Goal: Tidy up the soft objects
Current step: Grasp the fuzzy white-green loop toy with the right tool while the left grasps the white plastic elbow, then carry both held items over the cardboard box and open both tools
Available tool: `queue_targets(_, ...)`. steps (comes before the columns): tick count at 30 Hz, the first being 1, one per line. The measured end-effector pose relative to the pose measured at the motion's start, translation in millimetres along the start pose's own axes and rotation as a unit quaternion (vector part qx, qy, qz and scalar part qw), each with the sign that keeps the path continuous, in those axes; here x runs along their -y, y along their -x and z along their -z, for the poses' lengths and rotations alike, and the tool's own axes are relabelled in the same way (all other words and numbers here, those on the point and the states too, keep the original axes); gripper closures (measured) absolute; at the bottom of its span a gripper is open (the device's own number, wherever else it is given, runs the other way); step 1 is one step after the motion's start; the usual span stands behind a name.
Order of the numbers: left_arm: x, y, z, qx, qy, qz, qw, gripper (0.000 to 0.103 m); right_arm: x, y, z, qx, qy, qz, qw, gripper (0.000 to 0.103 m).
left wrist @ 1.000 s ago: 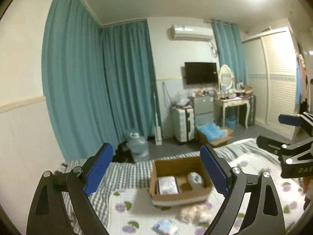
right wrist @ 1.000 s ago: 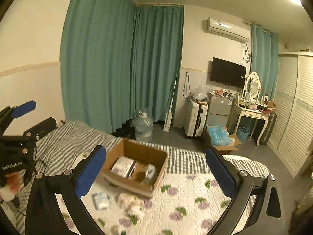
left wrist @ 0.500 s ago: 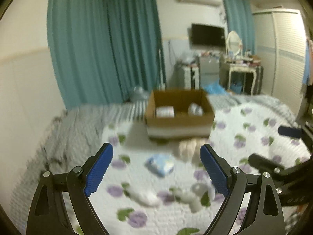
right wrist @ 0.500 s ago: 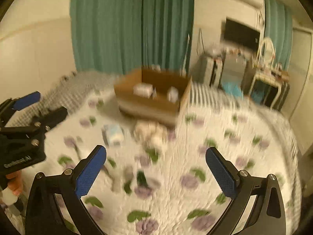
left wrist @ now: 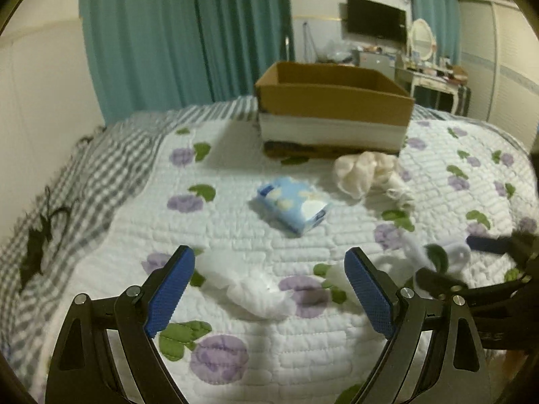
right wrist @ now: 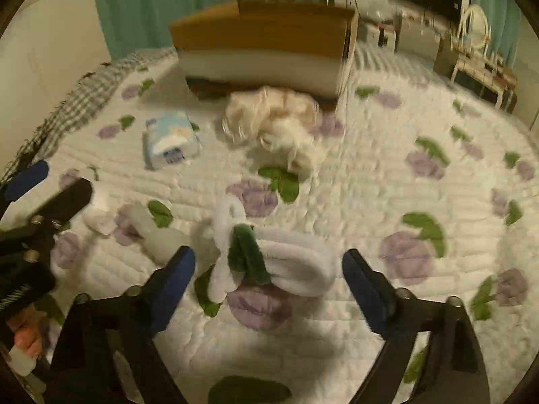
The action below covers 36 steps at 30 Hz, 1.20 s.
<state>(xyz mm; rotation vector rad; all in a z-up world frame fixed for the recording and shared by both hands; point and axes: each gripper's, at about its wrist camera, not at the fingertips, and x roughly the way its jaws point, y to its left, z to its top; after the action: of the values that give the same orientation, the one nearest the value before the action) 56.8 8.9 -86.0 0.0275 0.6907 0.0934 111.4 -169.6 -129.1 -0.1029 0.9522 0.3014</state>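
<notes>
My left gripper (left wrist: 269, 281) is open, low over a crumpled white sock (left wrist: 251, 288) lying on the quilt between its fingers. My right gripper (right wrist: 268, 267) has its jaws closing around a white fuzzy item with a dark green band (right wrist: 269, 259); the pads do not touch it. A blue tissue pack (left wrist: 292, 203) and a cream fluffy bundle (left wrist: 369, 171) lie in front of the cardboard box (left wrist: 333, 101). The right gripper (left wrist: 485, 245) shows at the right edge of the left wrist view, the left gripper (right wrist: 33, 188) at the left edge of the right wrist view.
The floral quilt (left wrist: 235, 242) covers the bed, with a grey checked blanket (left wrist: 77, 181) at its left side. Teal curtains (left wrist: 188, 33) hang behind. A dressing table (left wrist: 434, 77) and a TV (left wrist: 375, 20) stand at the far right. A hand (right wrist: 25, 336) holds the left gripper.
Both grippers have come down from looking across the room to just above the quilt. The soft items now lie between their fingers. The right jaws have narrowed.
</notes>
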Motion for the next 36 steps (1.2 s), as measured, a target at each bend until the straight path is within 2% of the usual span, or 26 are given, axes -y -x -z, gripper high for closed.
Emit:
queue_targets(1,-1.5,-2.6,0.8,-0.002,0.004,0.002,1.0000,0.011,1.0,-4.7,-0.3,-0.006,-0.003,0.000,1.000,0.038)
queue_targets(2,-1.8,-5.0,2.3,-0.003,0.006,0.003,1.0000,0.011,1.7,-7.2,-0.6,-0.011,-0.002,0.003,1.000,0.041)
queue_targets(5,4.6,-4.5,4.6,-0.003,-0.007,0.012,0.9999,0.011,6.3,0.6,-1.1,-0.005,-0.008,-0.006,1.000,0.043)
queue_targets(7,10.9,-3.4,6.6,-0.008,-0.009,0.031,0.9995,0.011,11.9,9.4,-2.2,0.005,-0.016,0.000,1.000,0.043)
queue_targets(9,19.4,-5.1,10.5,-0.022,-0.006,0.051,0.9984,0.011,21.4,18.2,-2.5,0.012,-0.032,0.003,0.999,0.044)
queue_targets(15,53.4,-20.6,28.5,-0.063,-0.021,0.072,0.9952,0.011,45.5,31.5,2.7,0.012,-0.066,0.017,0.998,0.043)
queue_targets(19,66.9,-41.6,32.3,-0.072,-0.039,0.056,0.9950,0.014,47.4,27.3,5.0,0.001,-0.070,0.021,0.997,0.043)
queue_targets(20,66.3,-48.9,32.9,-0.078,-0.038,0.056,0.9947,0.019,46.9,26.5,5.2,0.000,-0.069,0.020,0.997,0.043)
queue_targets(21,64.6,-52.4,33.1,-0.082,-0.033,0.062,0.9941,0.032,46.4,26.3,5.2,0.000,-0.068,0.020,0.998,0.043)
queue_targets(22,62.7,-54.9,33.2,-0.086,-0.026,0.072,0.9933,0.039,45.3,26.1,5.4,0.001,-0.065,0.020,0.998,0.043)
queue_targets(23,61.0,-55.8,33.4,-0.088,-0.023,0.083,0.9923,0.052,44.5,26.0,5.3,0.001,-0.063,0.021,0.998,0.043)
queue_targets(26,63.0,-52.4,33.8,-0.088,-0.035,0.105,0.9900,0.067,42.2,26.0,5.2,0.001,-0.058,0.019,0.998,0.043)
queue_targets(32,55.2,-37.1,34.2,-0.079,-0.038,0.111,0.9899,0.068,36.2,37.2,9.4,0.013,-0.048,0.020,0.999,0.043)
queue_targets(36,49.0,-13.8,30.4,-0.060,-0.043,0.117,0.9903,0.068,30.9,53.7,14.2,0.026,-0.047,0.026,0.998,0.043)
